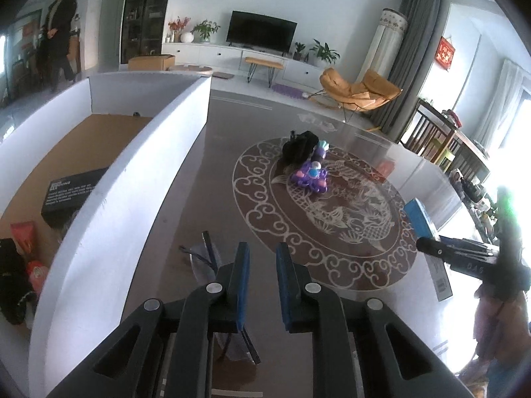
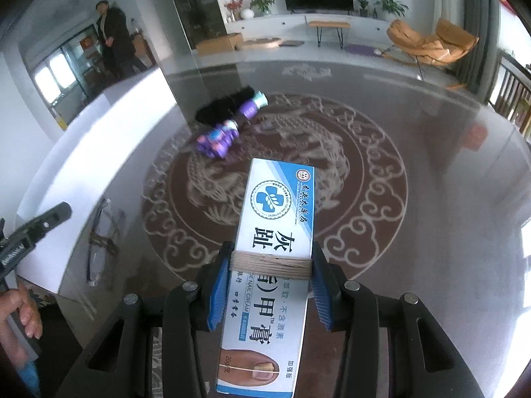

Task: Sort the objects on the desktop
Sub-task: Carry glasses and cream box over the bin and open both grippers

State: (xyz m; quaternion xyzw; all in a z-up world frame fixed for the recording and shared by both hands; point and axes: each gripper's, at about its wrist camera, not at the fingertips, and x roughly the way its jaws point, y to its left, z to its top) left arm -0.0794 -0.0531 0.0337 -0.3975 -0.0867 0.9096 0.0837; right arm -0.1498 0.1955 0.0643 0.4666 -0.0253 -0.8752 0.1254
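Right gripper [image 2: 270, 285]: jaws clamp a blue-and-white cream box [image 2: 272, 248] across its middle, blue pads on both long sides, just behind a band of tan string wound round the box. Box points away from the camera, clear of the glass table [image 2: 431, 199]. From the left wrist the same box [image 1: 421, 220] shows at the right edge in the right gripper [image 1: 431, 248].

Left gripper [image 1: 262, 285]: jaws nearly together, a narrow gap between the blue pads [image 1: 244, 265], nothing in it. It hangs above the table near the white bin wall [image 1: 132, 179].

Glasses [image 1: 212, 265] lie on the glass under and just left of the left gripper, close beside the bin; also seen from the right wrist [image 2: 103, 242].

Purple toy [image 1: 310, 177] and black bundle [image 1: 300, 147] sit touching each other near the centre of the table, over the round patterned rug showing through.

Bin contents, brown floor: black box [image 1: 71, 195], red packet [image 1: 25, 235], black item at near corner [image 1: 13, 282].

A hand [image 2: 20, 311] at lower left of the right-wrist view holds the left gripper's handle. A person [image 1: 59, 33] stands far back in the room.
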